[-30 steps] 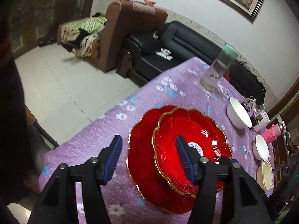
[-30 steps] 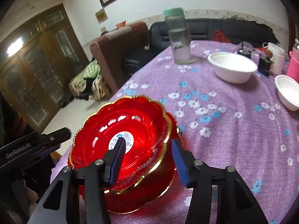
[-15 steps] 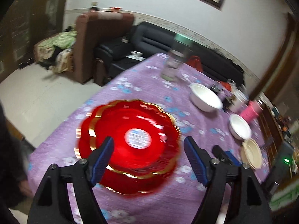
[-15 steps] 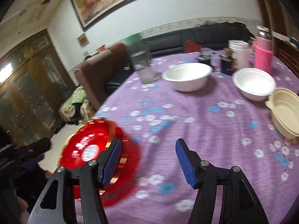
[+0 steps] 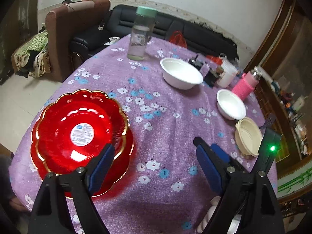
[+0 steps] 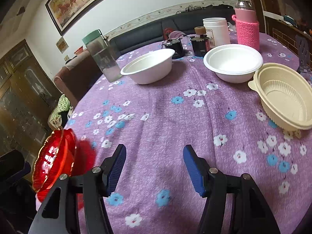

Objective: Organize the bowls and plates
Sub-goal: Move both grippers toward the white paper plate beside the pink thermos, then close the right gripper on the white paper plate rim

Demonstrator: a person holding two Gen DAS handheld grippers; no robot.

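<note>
I am holding the left gripper wide open and empty over the purple tablecloth, its left finger overlapping the red plates. The right gripper is likewise gaping, gripping nothing. Two plates are sitting stacked, I think. Beyond are lying two white bowls and one cream bowl, all empty. A green-lidded jar is standing behind, seemingly holding a little liquid.

I see glossy, translucent red plates with gilt rims, matt white bowls, probably paper pulp, and a purple cloth-covered counter, slightly fuzzy.
</note>
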